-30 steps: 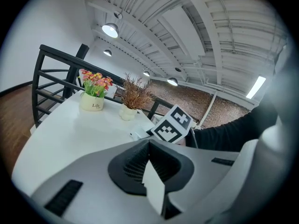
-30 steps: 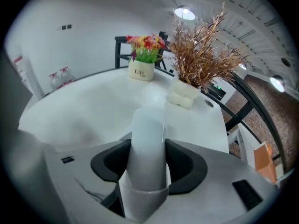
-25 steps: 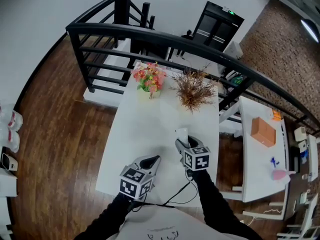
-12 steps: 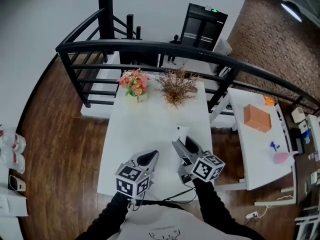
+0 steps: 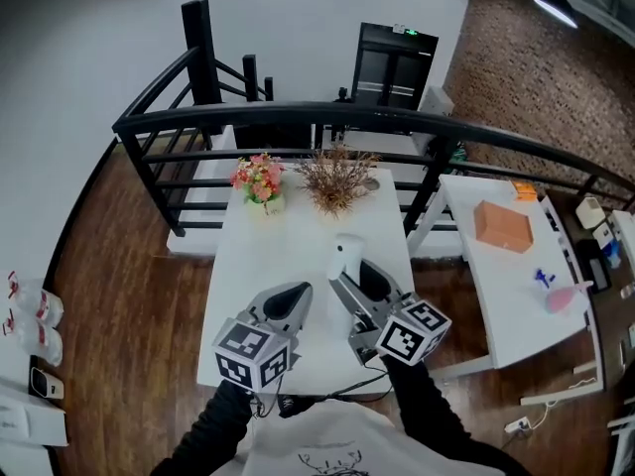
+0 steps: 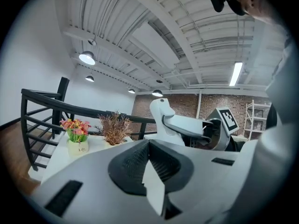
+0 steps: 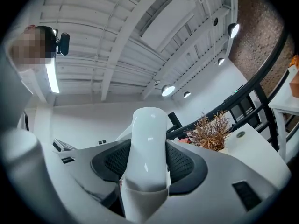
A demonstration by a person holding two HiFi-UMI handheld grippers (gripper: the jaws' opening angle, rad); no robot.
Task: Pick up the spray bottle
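Bottle pinched in the right jaws, over the table

Black sleeves (image 5: 213, 432) run up from the bottom of the head view to the two grippers. The left gripper (image 5: 295, 294) hangs over the near end of the white table (image 5: 260, 256). Its jaws are pressed together, and its own view shows nothing gripped between the dark pads.

Just beside it, the right gripper (image 5: 359, 284) has its jaws pinching the white spray bottle (image 5: 344, 256). In the right gripper view the ribbed pads press on both sides of the smooth white body. The left gripper view shows the bottle from the side: it sticks out past the jaws, tilted, with its rounded head at the far end, higher than the railing behind it. Whether its base touches anything I cannot tell.

Farther along the table stand a small pot of pink and orange flowers (image 5: 258, 178) and, close beside it, a brown dried plant (image 5: 335, 178). Beyond them runs a black railing (image 5: 298, 117). To the right, apart from all this, a second white table (image 5: 516, 286) carries an orange box (image 5: 503, 224).
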